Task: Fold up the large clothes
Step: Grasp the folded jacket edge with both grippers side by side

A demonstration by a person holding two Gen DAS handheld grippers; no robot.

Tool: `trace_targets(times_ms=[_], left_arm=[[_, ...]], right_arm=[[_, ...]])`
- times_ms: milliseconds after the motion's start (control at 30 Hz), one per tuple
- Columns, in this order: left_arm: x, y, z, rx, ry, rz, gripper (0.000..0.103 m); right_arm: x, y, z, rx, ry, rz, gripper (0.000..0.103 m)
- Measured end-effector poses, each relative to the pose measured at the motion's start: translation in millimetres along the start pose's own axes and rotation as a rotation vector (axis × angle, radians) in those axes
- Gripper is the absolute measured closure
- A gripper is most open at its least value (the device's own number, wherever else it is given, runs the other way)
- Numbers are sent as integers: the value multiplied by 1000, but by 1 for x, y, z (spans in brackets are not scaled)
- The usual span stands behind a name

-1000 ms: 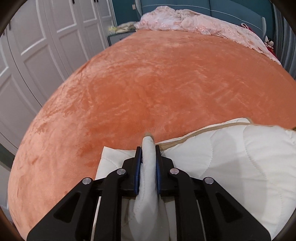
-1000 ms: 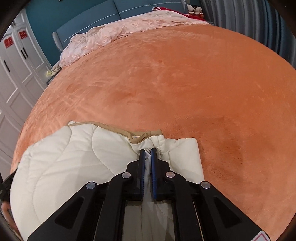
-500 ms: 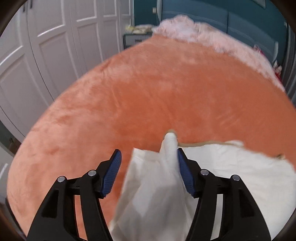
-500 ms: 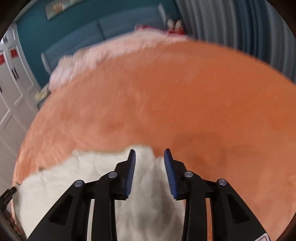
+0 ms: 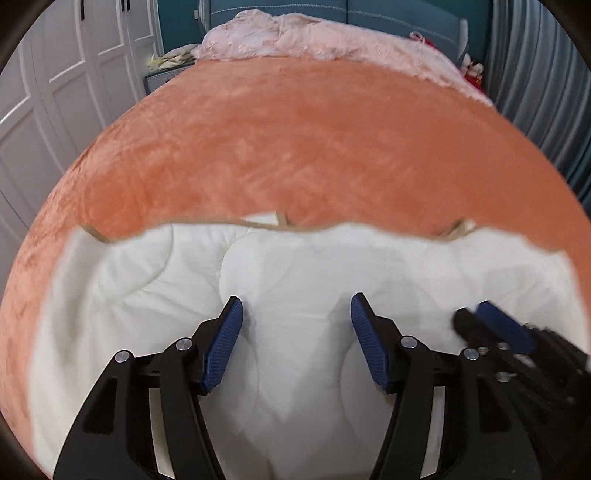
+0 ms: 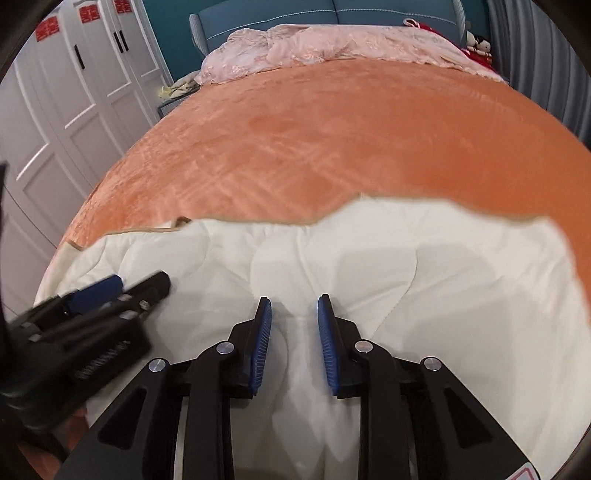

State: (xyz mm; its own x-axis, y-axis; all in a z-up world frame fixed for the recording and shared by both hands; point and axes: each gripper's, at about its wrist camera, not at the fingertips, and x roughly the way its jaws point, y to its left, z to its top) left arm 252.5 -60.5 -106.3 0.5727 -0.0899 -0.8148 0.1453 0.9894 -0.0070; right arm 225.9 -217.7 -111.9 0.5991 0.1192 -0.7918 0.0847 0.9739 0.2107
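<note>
A cream quilted garment (image 5: pixel 280 266) with tan trim lies spread flat on the near part of an orange plush bed cover (image 5: pixel 295 147); it also shows in the right wrist view (image 6: pixel 388 258). My left gripper (image 5: pixel 295 314) is open and empty, above the garment's middle. My right gripper (image 6: pixel 294 314) is open and empty over the same garment, to the right of the left one. The right gripper shows blurred at the lower right of the left wrist view (image 5: pixel 498 328). The left gripper shows blurred at the left of the right wrist view (image 6: pixel 110 291).
A crumpled pink blanket (image 5: pixel 314 37) lies at the far end of the bed against a blue headboard (image 6: pixel 332 11). White wardrobe doors (image 6: pixel 55 110) stand on the left, grey curtains (image 5: pixel 535 92) on the right. A small bedside stand (image 5: pixel 159 75) sits far left.
Both grippers were shut on the garment's far edge a second ago. They have opened, let go and drawn back over the garment, which now lies flat.
</note>
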Motion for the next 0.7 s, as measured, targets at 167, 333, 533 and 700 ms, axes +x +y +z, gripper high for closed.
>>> trace_targets(times_ms=[167, 333, 533, 700], left_arm=[[17, -7, -8, 26, -38, 51, 38], [21, -11, -11, 49, -56, 94, 35], [23, -11, -14, 42, -71, 97, 35], [24, -12, -15, 37, -87, 105, 34]], right_arm=[[15, -3, -7, -6, -19, -16, 81], [19, 0, -10, -28, -38, -41, 81], [22, 2, -12, -30, -56, -41, 81], [23, 3, -14, -35, -70, -46, 80]])
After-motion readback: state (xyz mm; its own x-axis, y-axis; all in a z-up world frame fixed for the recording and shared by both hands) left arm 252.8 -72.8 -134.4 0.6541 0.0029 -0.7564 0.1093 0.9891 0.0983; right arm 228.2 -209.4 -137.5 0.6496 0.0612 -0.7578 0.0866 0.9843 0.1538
